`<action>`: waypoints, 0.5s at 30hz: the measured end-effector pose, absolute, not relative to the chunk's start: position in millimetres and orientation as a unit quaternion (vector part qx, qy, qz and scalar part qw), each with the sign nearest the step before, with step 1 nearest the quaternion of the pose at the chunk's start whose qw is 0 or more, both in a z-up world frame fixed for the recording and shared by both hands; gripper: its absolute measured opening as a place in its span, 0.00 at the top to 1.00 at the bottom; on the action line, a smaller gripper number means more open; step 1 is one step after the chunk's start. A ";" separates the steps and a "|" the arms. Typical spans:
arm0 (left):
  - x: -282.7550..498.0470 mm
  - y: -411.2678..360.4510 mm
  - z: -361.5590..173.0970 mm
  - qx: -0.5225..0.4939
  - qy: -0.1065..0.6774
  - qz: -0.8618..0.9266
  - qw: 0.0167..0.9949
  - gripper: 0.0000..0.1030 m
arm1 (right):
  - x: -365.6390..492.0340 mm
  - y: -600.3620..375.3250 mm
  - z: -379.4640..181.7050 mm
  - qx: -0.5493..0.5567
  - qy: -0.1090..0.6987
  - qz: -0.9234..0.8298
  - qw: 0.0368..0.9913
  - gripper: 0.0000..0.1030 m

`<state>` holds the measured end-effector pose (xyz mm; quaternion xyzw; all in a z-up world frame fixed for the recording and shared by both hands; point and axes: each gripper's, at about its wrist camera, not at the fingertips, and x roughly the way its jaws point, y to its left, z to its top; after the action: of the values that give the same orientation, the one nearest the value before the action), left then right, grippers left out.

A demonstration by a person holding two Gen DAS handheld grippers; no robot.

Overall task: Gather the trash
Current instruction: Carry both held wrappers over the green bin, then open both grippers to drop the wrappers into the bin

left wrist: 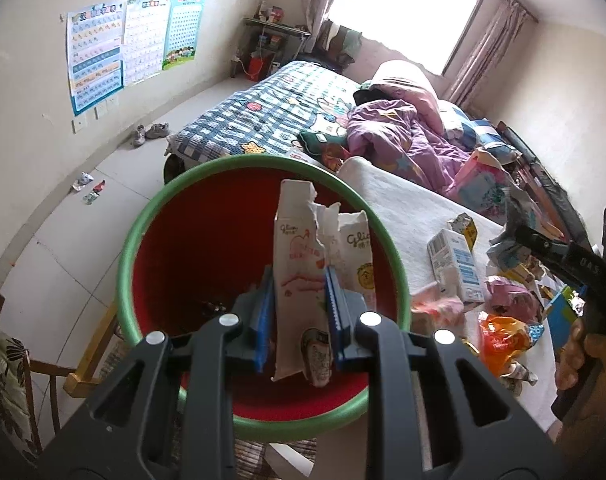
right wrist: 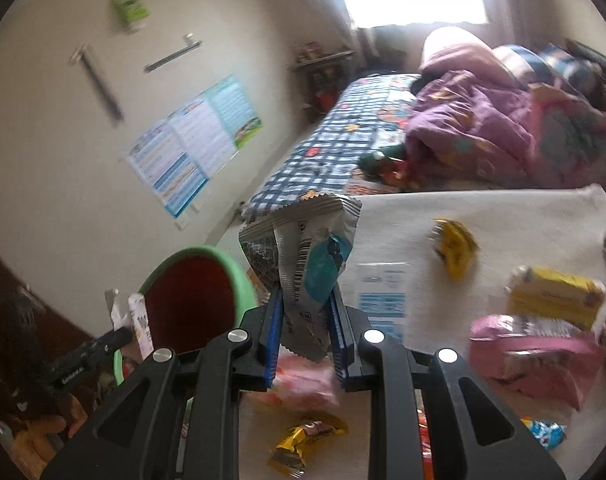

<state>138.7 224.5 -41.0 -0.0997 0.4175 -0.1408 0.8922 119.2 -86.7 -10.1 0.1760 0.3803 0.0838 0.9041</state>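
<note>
Trash everywhere on the white cloth (right wrist: 503,216): milk carton (left wrist: 457,266), yellow box (right wrist: 555,296), pink bag (right wrist: 531,356), candy wrappers (right wrist: 303,440). Torn white carton (left wrist: 303,264) clamped between the blue pads of the left gripper (left wrist: 299,300), held over the open mouth of the bin (left wrist: 151,216), red inside with a green rim. Silver wrapper (right wrist: 307,256) with a teal patch and barcode pinched upright in the right gripper (right wrist: 305,320), above the cloth, bin off to its left. Beyond, bed (left wrist: 271,104) with checked cover, purple quilt (left wrist: 399,136), posters (left wrist: 123,44) on the wall, bright window (left wrist: 403,4). Two more wrappers (left wrist: 89,188) on the floor.
</note>
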 end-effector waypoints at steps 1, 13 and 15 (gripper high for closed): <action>140.1 224.3 -40.8 -0.099 0.417 -0.143 0.892 0.78 | 118.4 -88.5 -8.6 0.178 0.378 0.082 0.905 0.80; 140.2 232.4 -41.5 -0.089 0.415 -0.117 0.898 0.78 | 124.1 -16.7 4.8 0.146 0.378 0.178 0.897 0.79; 140.8 238.2 -45.2 -0.085 0.419 -0.105 0.898 0.78 | 129.1 0.3 -1.1 0.141 0.388 0.194 0.890 0.79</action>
<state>140.8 238.2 -45.2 -0.0850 0.4194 -0.1048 0.8977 129.1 0.3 -1.1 0.1409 0.3882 0.1940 0.8898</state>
